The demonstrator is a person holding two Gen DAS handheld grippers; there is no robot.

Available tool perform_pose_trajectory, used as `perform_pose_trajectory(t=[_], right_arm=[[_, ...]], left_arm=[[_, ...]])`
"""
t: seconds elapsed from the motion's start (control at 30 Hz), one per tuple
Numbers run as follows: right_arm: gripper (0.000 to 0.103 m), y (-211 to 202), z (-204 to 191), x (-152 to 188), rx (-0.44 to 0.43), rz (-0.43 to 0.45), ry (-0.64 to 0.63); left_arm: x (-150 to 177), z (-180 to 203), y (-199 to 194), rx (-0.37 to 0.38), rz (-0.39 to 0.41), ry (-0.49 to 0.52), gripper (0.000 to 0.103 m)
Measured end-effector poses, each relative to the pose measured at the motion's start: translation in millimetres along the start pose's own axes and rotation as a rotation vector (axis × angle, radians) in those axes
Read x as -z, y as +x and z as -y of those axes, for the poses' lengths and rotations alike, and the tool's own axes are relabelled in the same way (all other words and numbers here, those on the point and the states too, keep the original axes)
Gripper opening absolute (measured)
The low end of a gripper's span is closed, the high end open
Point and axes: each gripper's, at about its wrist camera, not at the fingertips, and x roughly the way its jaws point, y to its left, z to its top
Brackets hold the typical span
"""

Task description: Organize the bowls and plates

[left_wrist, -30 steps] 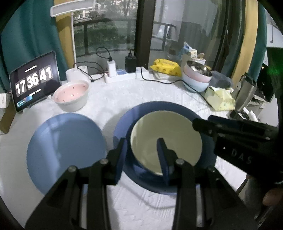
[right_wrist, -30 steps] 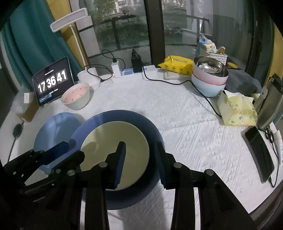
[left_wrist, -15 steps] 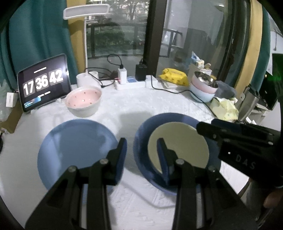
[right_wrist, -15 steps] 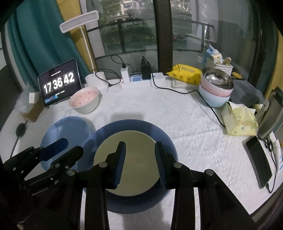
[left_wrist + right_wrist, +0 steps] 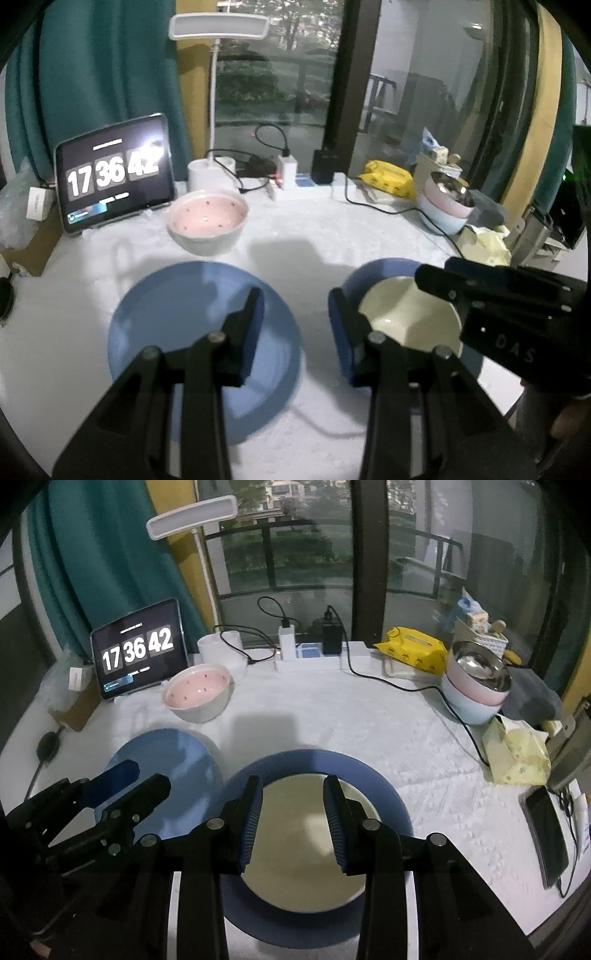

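Observation:
A cream plate [image 5: 295, 812] lies on a dark blue plate [image 5: 321, 762] near the table's front. My right gripper [image 5: 293, 786] hovers above them, open, with nothing between its fingers. Left of that pair lies a light blue plate [image 5: 177, 317]. My left gripper [image 5: 295, 299] hangs open and empty over the gap between the light blue plate and the dark blue plate [image 5: 373, 269]. A pink-lined bowl [image 5: 207, 221] stands farther back, left of centre. Stacked bowls [image 5: 476, 690] with a metal one on top stand at the back right.
At the back of the white tablecloth [image 5: 332, 720] are a tablet clock [image 5: 138, 651], a lamp base [image 5: 221, 648] and a power strip [image 5: 314, 653] with trailing cables. A yellow tissue pack [image 5: 517, 753] and a phone [image 5: 546, 827] lie by the right edge.
Both grippers have pulled back and up from the cream plate. The left one has also shifted left, from over the cream plate to the gap between the plates. The jaws kept their width.

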Motion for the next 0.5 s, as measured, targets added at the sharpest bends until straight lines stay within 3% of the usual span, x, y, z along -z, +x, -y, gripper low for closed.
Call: perform_pose_trajectory(t=[0.13, 0.5], right_arm=[[0.036, 5, -10, -6, -0.002, -0.002, -0.013], [0.036, 24, -40, -24, -0.016, -0.017, -0.054]], left_arm=[[-4, -14, 0, -0.006, 0.011, -0.016, 0.045], [-17, -48, 3, -0.031, 0.029, -0.055, 0.045]])
